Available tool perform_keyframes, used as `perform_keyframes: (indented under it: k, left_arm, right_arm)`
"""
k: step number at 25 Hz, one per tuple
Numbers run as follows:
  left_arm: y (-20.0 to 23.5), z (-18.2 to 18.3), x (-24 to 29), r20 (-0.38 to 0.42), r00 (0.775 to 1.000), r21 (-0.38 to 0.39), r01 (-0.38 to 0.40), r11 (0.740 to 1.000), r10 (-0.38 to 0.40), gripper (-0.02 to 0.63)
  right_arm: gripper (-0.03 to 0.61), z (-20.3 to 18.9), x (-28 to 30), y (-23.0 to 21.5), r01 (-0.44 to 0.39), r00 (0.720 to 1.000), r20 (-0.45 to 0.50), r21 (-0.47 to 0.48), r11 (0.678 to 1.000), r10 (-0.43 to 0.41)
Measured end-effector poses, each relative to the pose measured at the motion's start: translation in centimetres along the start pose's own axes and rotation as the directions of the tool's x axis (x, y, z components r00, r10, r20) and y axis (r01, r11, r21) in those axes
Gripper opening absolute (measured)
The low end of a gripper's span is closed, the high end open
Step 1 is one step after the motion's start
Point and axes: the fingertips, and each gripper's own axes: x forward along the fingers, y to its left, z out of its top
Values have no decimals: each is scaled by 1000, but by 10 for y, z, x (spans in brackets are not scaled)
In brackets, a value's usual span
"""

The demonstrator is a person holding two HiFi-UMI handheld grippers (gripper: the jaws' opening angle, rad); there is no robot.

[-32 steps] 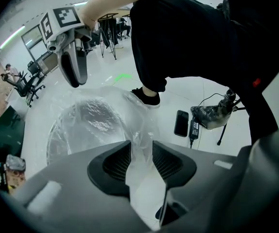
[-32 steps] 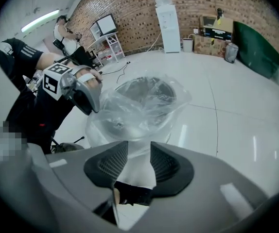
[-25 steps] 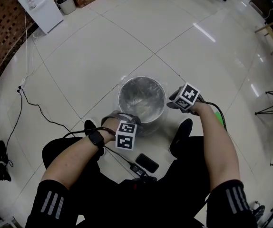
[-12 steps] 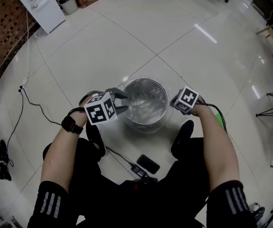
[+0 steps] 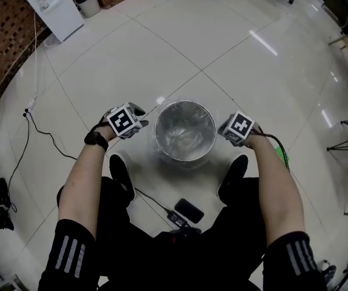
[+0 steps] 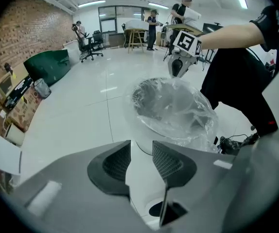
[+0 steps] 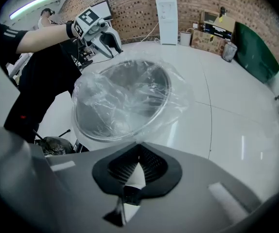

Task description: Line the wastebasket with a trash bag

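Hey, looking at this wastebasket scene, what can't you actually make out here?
Right gripper view: the right gripper is shut, but whether it pinches the trash bag is unclear; the film is see-through.
Head view: the dark thing on the floor between the shoes is too small to identify.
All views: the wastebasket bottom, hidden by crumpled, glaring film.
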Motion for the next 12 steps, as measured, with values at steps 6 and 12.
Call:
perform_keyframes:
  k: [6, 12]
  left_arm:
    - [-16, 5, 26, -16, 995, 47, 101, 994, -101, 112]
    - [-11, -8, 47, -87, 995, 94, 64, 993, -56, -6]
  right_arm:
    - [8, 9, 3, -6, -3, 1000, 31, -31, 1000, 4]
    - [8, -2, 19, -11, -12, 1000, -8, 2, 1000, 12]
